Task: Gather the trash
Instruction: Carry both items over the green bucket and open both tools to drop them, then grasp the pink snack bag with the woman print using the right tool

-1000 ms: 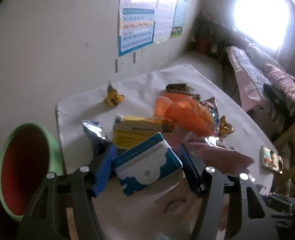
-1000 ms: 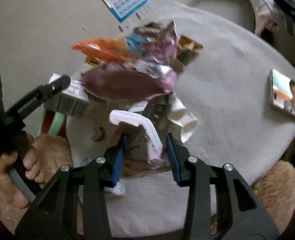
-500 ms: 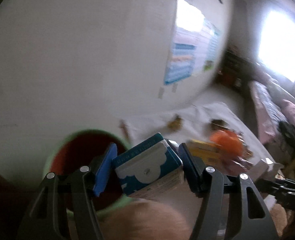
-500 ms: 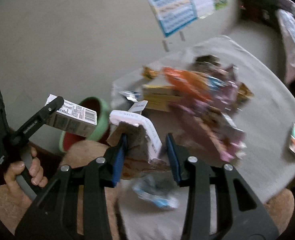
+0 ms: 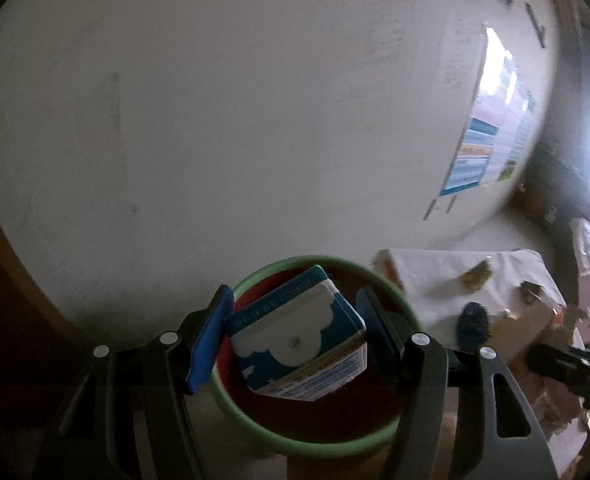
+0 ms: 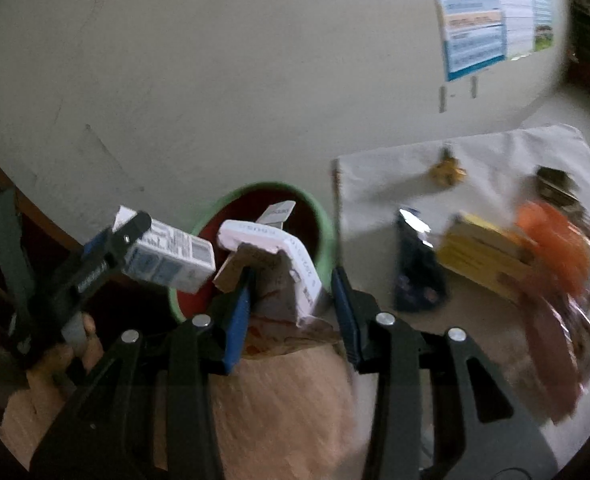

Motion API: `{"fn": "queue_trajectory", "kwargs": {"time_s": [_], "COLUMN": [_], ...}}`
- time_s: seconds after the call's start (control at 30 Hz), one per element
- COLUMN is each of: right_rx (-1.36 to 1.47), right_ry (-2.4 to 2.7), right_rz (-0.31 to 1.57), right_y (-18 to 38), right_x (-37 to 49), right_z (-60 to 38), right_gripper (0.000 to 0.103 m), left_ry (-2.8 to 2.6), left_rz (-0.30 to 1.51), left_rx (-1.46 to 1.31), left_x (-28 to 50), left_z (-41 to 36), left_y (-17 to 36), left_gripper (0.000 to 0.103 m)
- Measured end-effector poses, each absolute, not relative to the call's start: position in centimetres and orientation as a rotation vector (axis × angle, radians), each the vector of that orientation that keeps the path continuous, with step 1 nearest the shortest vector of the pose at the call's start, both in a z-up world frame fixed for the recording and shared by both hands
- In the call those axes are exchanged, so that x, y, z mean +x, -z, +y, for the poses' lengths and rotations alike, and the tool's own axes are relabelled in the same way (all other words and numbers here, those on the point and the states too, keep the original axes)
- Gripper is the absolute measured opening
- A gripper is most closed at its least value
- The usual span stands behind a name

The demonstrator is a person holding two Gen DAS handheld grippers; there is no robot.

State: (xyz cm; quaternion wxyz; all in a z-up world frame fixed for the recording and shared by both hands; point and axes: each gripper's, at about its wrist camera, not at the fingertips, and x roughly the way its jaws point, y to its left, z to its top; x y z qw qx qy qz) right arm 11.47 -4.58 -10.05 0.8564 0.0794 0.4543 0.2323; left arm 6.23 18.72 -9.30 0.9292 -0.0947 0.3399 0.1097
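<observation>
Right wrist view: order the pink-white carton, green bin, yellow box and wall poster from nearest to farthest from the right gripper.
1. Pink-white carton, between the right gripper fingers.
2. Green bin, just beyond, centre.
3. Yellow box, on the table, right.
4. Wall poster, upper right.

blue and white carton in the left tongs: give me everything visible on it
The blue and white carton is a small rectangular drink box, paperboard by its look, with a white cloud design, a round foil straw spot, printed date digits along one top edge and small print on its lower side. It sits tilted between the blue pads of the left tongs, directly above the opening of the green-rimmed, red-lined bin. It looks undented.
</observation>
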Motion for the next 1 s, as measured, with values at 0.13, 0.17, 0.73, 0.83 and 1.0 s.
{"fn": "queue_trajectory", "kwargs": {"time_s": [0.13, 0.17, 0.73, 0.83, 1.0], "right_rx": [0.104, 0.094, 0.096, 0.122, 0.143], "right_ry": [-0.506, -0.507, -0.451, -0.44, -0.412], "right_rz": [0.991, 1.011, 1.012, 0.988, 0.949], "right_y": [11.6, 12.2, 13.4, 12.6, 11.3], "right_x": [13.7, 14.3, 13.8, 12.9, 11.2], "right_z": [-0.9, -0.1, -0.7, -2.5, -5.6], "right_gripper": [0.04, 0.04, 0.074, 0.074, 0.074], "left_ry": [-0.25, -0.254, -0.306, -0.288, -0.231], "left_rz": [0.726, 0.731, 0.761, 0.755, 0.739], "left_rx": [-0.201, -0.201, -0.189, -0.18, -0.16], "left_x": [6.4, 6.4, 5.9, 5.9, 5.6], "left_z": [19.8, 20.0, 20.5, 19.6, 17.3], "left_y": [10.5, 10.8, 12.4, 11.8, 10.3], "left_gripper": [0.061, 0.061, 0.077, 0.077, 0.077]}}
